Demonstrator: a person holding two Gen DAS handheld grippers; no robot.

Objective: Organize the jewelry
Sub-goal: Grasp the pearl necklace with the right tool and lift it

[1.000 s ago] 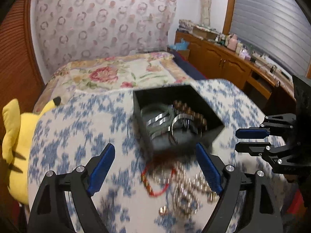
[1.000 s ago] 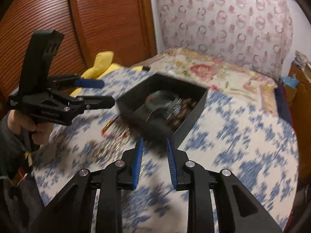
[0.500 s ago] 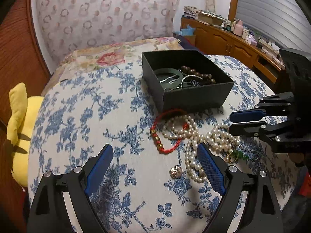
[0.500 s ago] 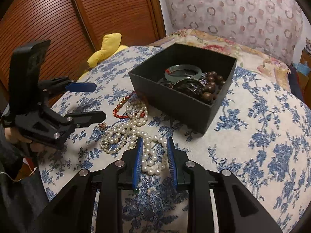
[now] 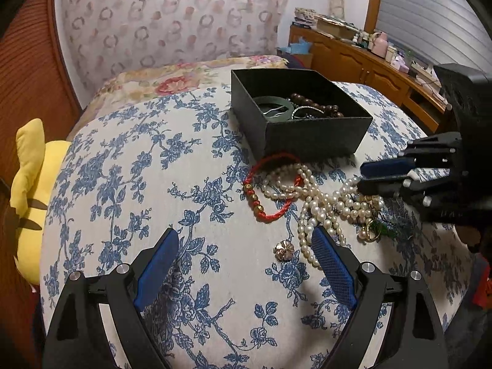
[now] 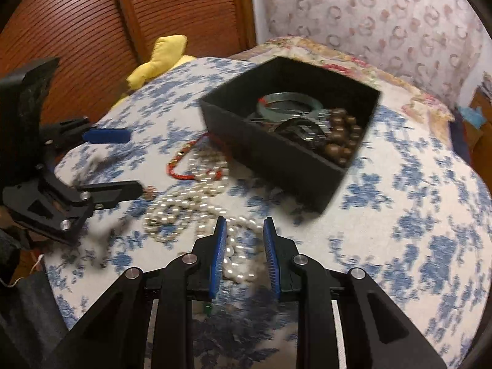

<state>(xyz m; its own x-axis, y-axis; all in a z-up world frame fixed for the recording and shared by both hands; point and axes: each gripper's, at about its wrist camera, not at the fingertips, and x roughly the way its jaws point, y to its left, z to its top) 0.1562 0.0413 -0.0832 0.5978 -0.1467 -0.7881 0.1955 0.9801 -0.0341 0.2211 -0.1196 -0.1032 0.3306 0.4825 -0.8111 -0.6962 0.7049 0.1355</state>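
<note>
With the left claw (image 5: 244,250) spread wide and the right claw (image 6: 245,233) narrowly parted, both empty, pinch one pearl strand (image 5: 319,200) lying before the black box (image 5: 316,136) cleanly, avoiding tangles.

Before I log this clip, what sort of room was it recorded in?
Most likely a home bedroom. The jewellery box sits on a floral bedspread, a yellow plush toy lies beside it, and a wooden dresser crowded with small bottles runs along the shuttered window.
</note>
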